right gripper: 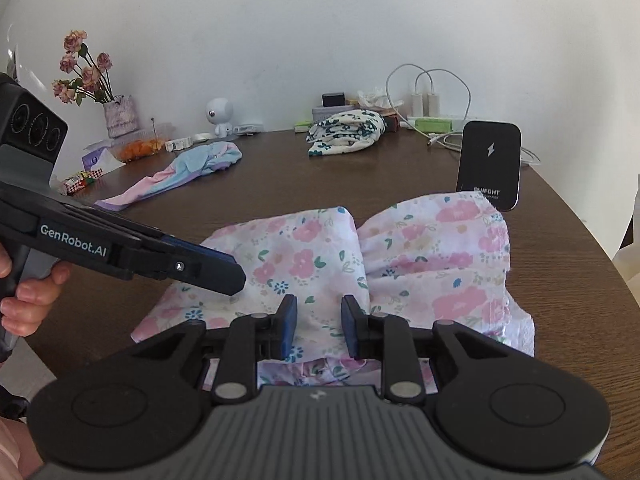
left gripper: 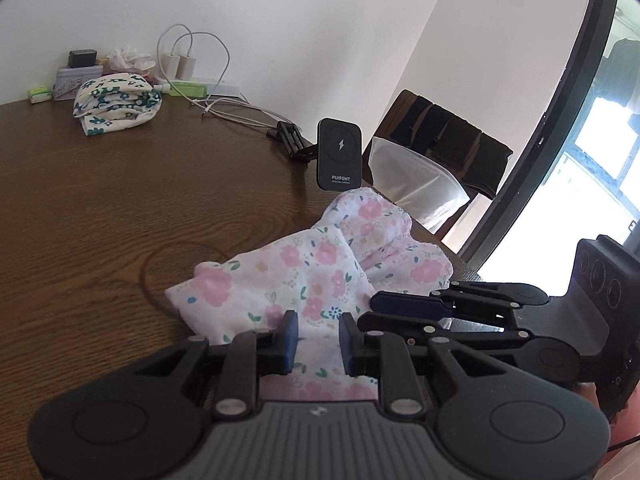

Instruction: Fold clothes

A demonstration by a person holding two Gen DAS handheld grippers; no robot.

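- Left gripper [left gripper: 318, 338]: black two-finger claw with blue pads, jaws apart with a moderate gap, nothing between them; hovers low over the near edge of the white garment with pink floral print [left gripper: 316, 276]. Contact with the cloth: cannot tell.
- Right gripper [right gripper: 319, 330]: same build, jaws apart by a similar gap, holding nothing; sits over the middle of the garment near its front edge.
- In the right wrist view the left gripper comes in from 9 o'clock, tip over the garment's left part; a bare hand [right gripper: 24, 296] holds its handle.
- In the left wrist view the right gripper comes in from 3 o'clock, finger ends at the garment's right edge.
- Garment lies crumpled on the dark brown wood-grain table [left gripper: 100, 208], near edge, bunched in two humps.
- Writing: "GenRobot.AI" on the left gripper's side; "PUIFGHT" and a lightning-bolt mark on the black upright wireless charger stand [right gripper: 490, 164], at 1 o'clock behind the garment.
- Folded white cloth with dark green flowers [right gripper: 346, 130] at 12 o'clock, far side.
- Pastel pink-blue-purple cloth [right gripper: 180, 176] at 10 o'clock.
- White chargers with looped cables [right gripper: 426, 102] by the white wall.
- Vase of dried pink roses [right gripper: 120, 118] at 10 o'clock; small white round-headed figurine [right gripper: 219, 114] beside it.
- Dark chair [left gripper: 440, 148] and a bright window at 2 o'clock in the left wrist view.
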